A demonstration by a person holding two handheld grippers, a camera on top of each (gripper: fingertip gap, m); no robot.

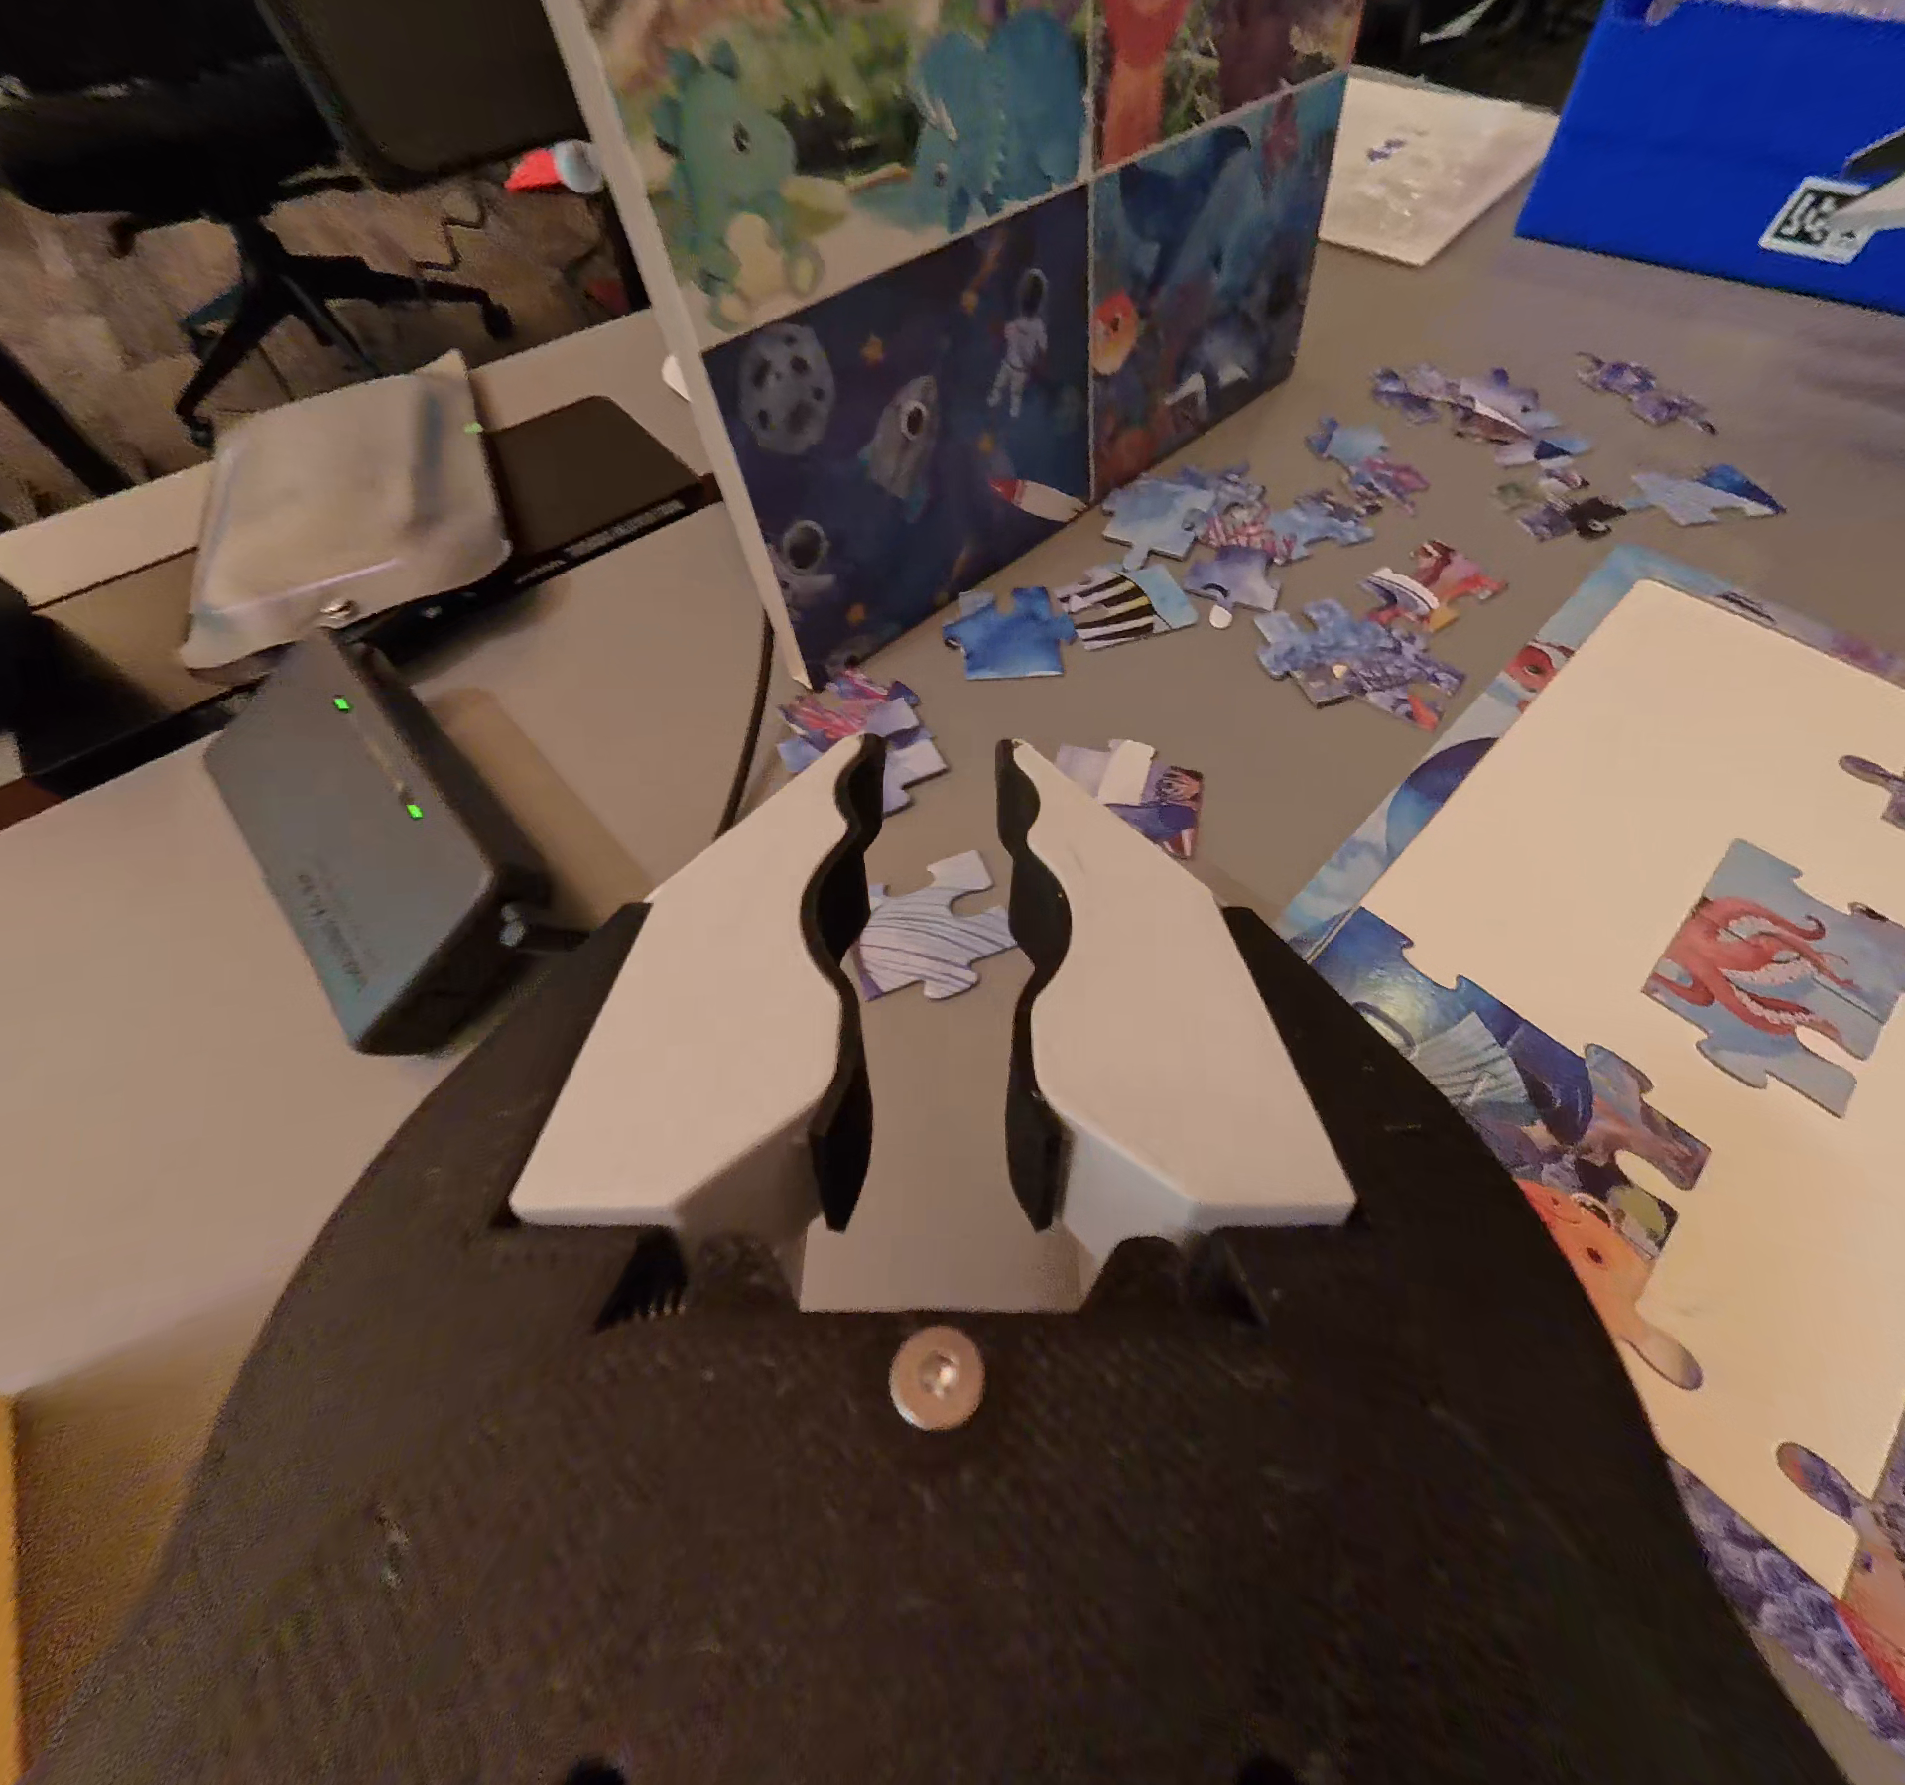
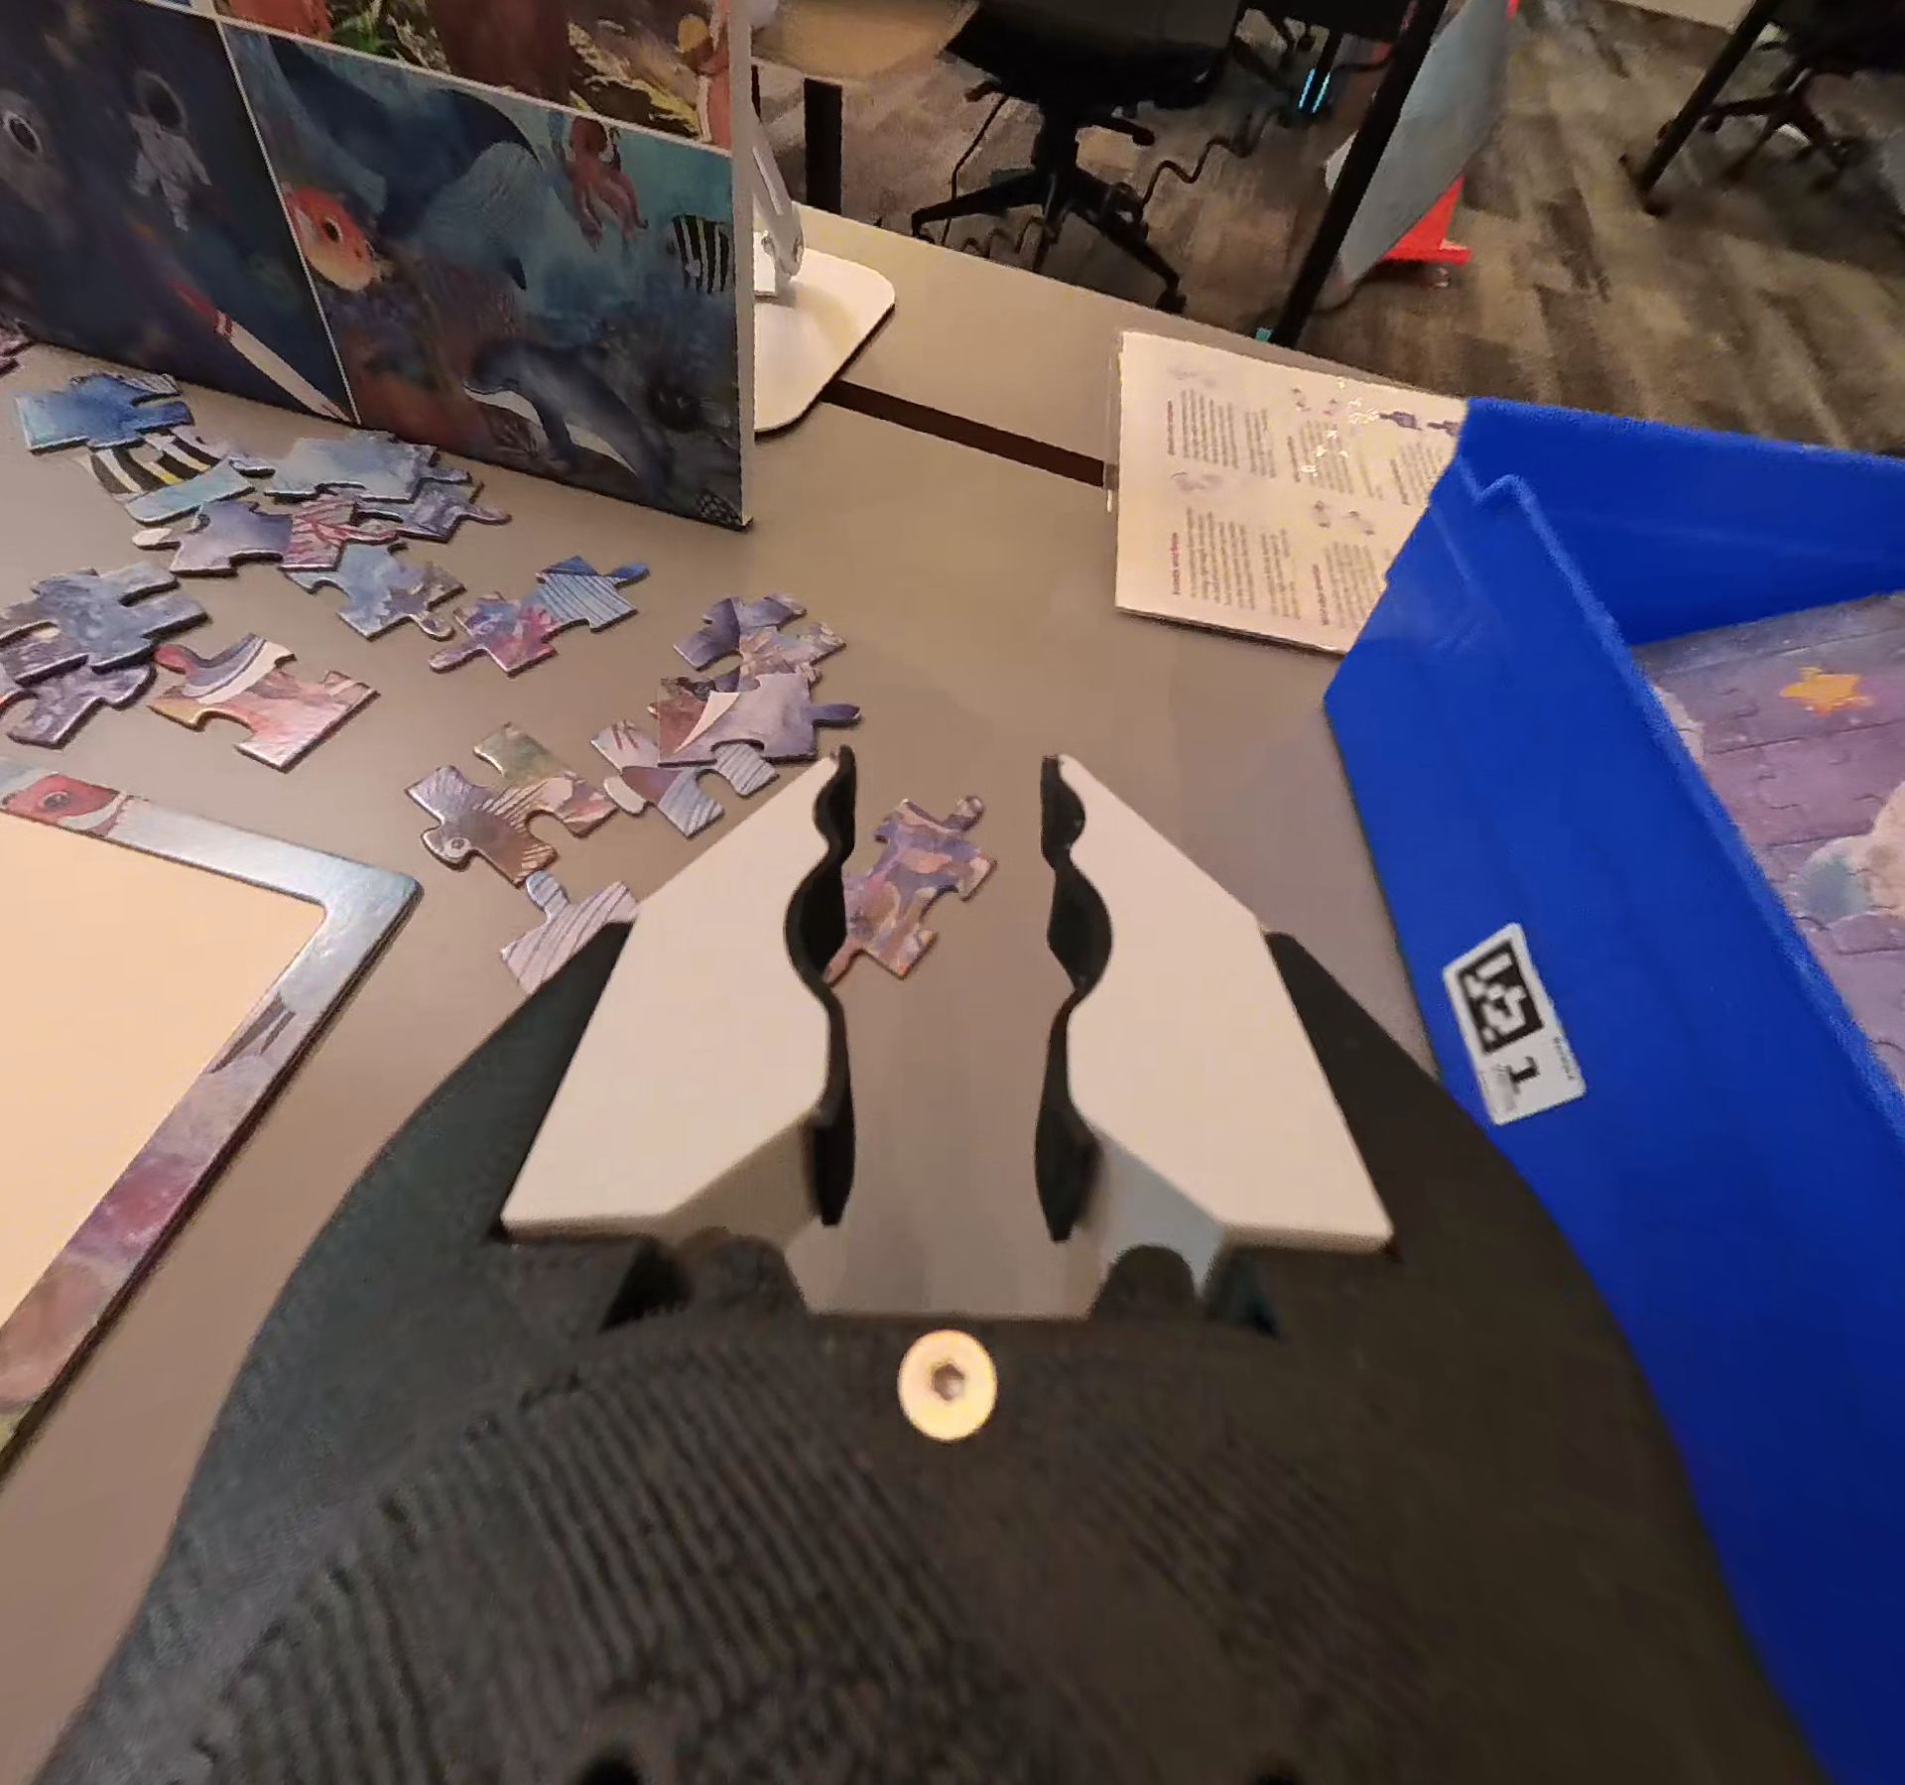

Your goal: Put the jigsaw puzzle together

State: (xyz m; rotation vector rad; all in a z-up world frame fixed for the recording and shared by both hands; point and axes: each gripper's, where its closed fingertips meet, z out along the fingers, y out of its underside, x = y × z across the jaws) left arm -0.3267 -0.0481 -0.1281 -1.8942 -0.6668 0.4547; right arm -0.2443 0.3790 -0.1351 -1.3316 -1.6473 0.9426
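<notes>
My left gripper is open and empty above a pale blue striped puzzle piece on the grey table. The puzzle tray lies to its right, with an octopus piece set in it and joined pieces along its left edge. My right gripper is open and empty above a purple puzzle piece. The tray's corner shows at the left of the right wrist view. Several loose pieces are scattered before the upright picture board.
A blue bin with another puzzle stands at the right. A printed sheet and a white stand base lie behind. A grey device with green lights and a silver pouch sit to the left. Some 45 cm of space lies between my two pairs of fingers. The purple puzzle piece sits 8 cm or so from the ends of my right fingers. The left camera catches it too, in the left wrist view.
</notes>
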